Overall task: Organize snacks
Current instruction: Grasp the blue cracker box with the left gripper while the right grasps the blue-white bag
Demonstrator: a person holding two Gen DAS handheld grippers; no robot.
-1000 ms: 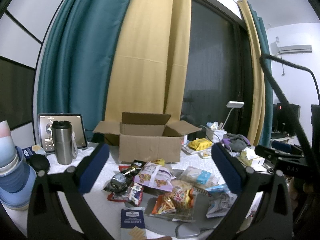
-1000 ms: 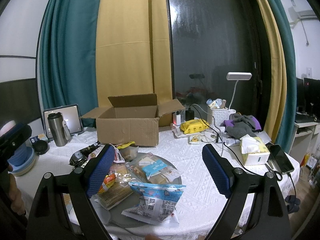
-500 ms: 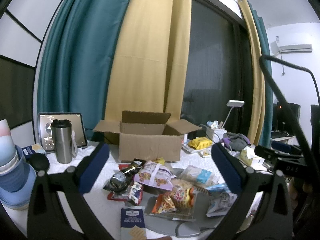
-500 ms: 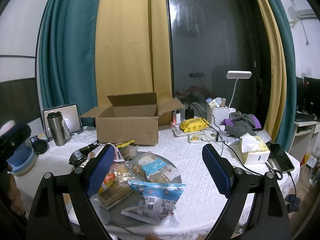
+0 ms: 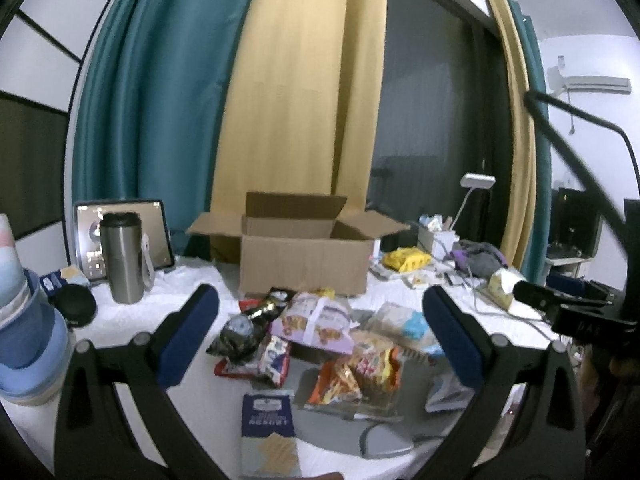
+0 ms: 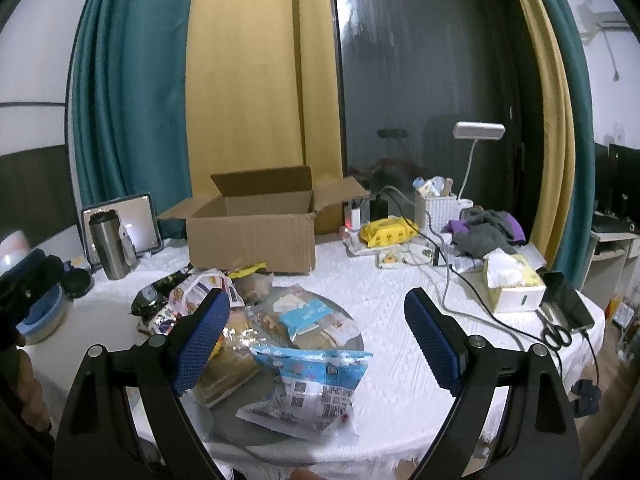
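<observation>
- Two grippers are seen: the left gripper (image 5: 320, 336) and the right gripper (image 6: 316, 332) are held with fingers wide apart, gripping nothing.
- Snack packets (image 5: 332, 344) are piled on the white table (image 6: 400, 280), just before the open cardboard box (image 6: 252, 240).

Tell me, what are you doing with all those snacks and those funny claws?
Someone is tidying snacks. They hold a claw in each hand, and both the left claw and right claw are open and holding nothing. The snack packets lie in a heap on the white table. Behind them sits an open cardboard box. No snack can be seen in it yet.
</observation>
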